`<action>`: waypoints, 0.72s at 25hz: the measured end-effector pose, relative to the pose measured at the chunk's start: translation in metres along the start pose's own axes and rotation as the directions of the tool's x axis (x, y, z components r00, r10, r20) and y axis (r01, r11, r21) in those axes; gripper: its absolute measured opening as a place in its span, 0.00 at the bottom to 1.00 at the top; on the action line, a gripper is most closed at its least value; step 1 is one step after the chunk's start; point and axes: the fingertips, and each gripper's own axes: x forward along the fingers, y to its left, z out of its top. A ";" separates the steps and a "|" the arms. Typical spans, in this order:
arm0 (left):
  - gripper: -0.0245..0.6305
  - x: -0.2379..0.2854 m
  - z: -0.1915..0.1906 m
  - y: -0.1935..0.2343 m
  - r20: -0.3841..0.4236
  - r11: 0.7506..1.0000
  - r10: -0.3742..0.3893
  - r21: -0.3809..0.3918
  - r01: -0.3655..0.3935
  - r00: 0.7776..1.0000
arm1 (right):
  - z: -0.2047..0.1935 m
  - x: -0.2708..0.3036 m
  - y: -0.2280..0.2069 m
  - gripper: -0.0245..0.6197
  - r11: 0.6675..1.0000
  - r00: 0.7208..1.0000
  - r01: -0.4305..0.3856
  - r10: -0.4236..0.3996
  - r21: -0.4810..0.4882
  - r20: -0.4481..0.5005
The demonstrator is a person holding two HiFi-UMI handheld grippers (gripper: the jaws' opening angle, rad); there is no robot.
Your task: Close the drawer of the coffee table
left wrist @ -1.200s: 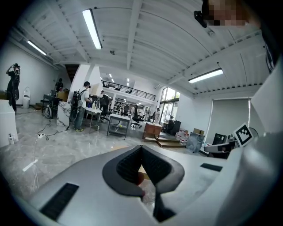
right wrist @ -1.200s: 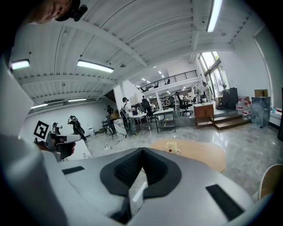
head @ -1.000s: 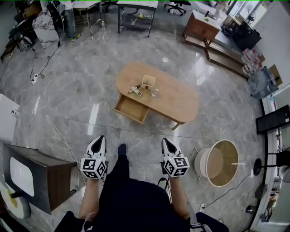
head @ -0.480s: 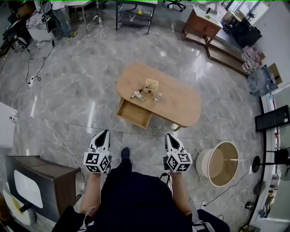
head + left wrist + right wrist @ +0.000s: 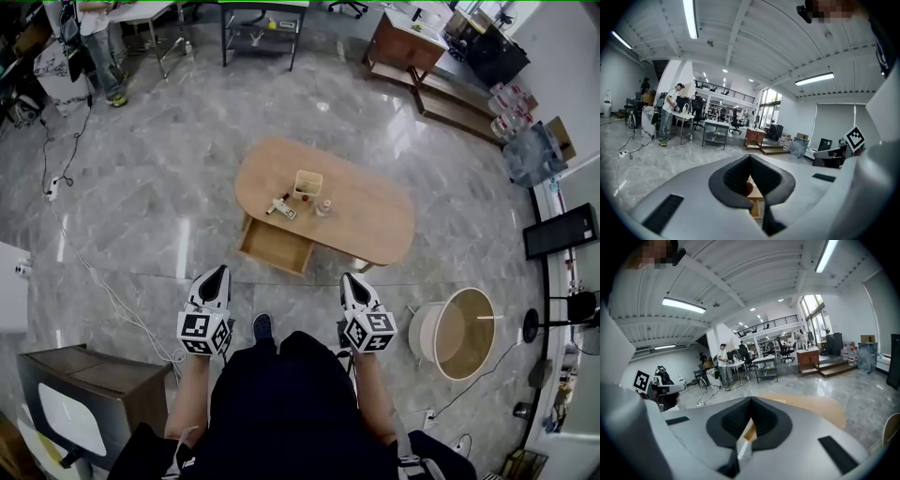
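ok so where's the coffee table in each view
Head view: coffee table just above centre, drawer open.
Left gripper view: coffee table only a wooden sliver through the tool's opening, low centre.
Right gripper view: coffee table top just above the tool, right of centre.
Shared landmark: brown cabinet beyond it.

The oval wooden table (image 5: 375, 223) stands on the grey marble floor (image 5: 150, 187), with its drawer (image 5: 275, 246) open on the near side. On the tabletop, close together above the drawer, are a small open box (image 5: 307, 183), a white tool (image 5: 280, 207) lying flat just left of it, and a small clear jar (image 5: 323, 207). Also on the floor are a round tub-like stand (image 5: 419, 334) and a dark cabinet (image 5: 94, 394).
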 end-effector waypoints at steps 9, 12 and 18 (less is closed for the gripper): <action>0.07 0.024 -0.012 -0.010 -0.053 1.000 0.007 0.008 -0.006 0.999 | -0.010 0.009 -0.026 0.08 0.999 1.000 0.004 -0.003 0.046 -0.015; 0.07 0.032 -0.009 -0.018 -0.061 1.000 0.018 0.013 -0.018 0.998 | -0.006 0.012 -0.035 0.08 0.999 1.000 -0.009 0.009 0.045 -0.020; 0.07 0.053 -0.008 -0.023 -0.054 0.999 0.041 0.029 -0.039 0.998 | -0.008 0.026 -0.053 0.08 0.999 0.999 -0.019 0.020 0.034 -0.029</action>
